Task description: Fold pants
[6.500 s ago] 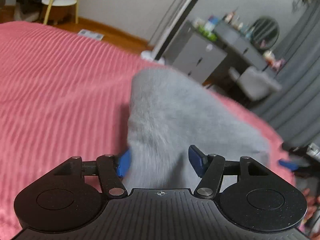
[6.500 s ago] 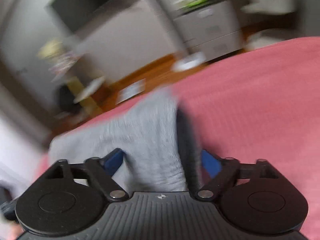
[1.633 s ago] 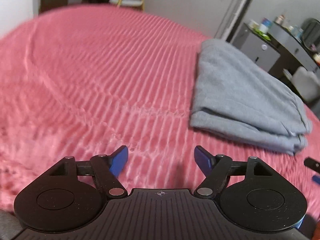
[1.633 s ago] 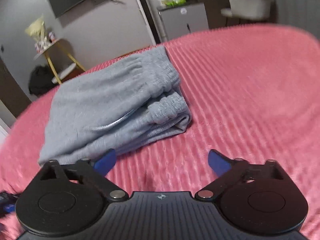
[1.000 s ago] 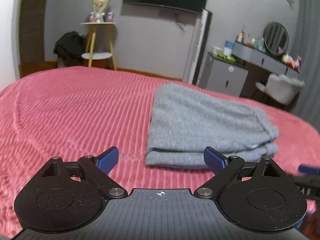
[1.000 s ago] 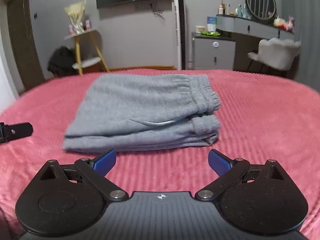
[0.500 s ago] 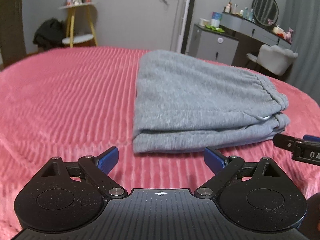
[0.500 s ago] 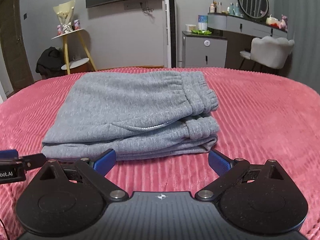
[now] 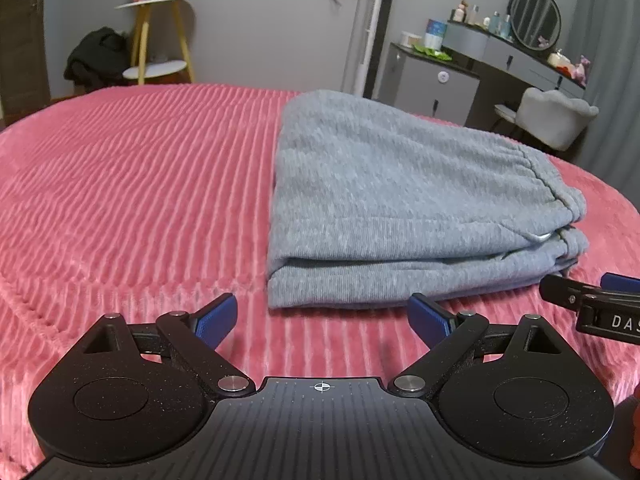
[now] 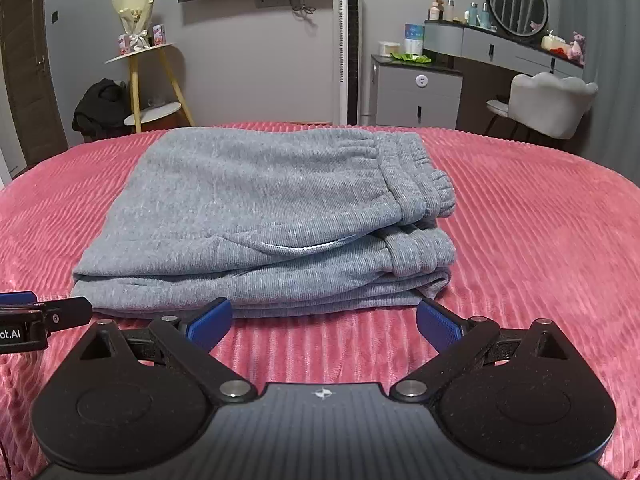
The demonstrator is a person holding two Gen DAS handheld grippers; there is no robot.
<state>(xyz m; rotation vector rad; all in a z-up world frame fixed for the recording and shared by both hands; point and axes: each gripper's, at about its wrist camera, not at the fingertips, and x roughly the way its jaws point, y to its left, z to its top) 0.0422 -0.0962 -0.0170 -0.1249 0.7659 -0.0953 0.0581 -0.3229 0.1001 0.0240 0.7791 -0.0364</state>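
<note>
Right wrist view shows us the grey pants lying folded in a compact stack on the pink ribbed bedspread, with the elastic waistband at the right end and the fold at the left end. Our right gripper is spread wide and holds nothing; it hovers just before the near edge of the stack. Our left gripper is also spread and empty, near the left front corner of the pants. We judge that the cloth is a thick, soft knit: light, not slippery, not fragile, but limp, so the layers will slide apart and sag if we lift them by one point. If we must move or square the stack, we think it is best to pinch through all layers at the two near corners, one gripper at each, or at the bulky waistband, where the elastic gives a firm hold. The folding itself looks finished to us.
</note>
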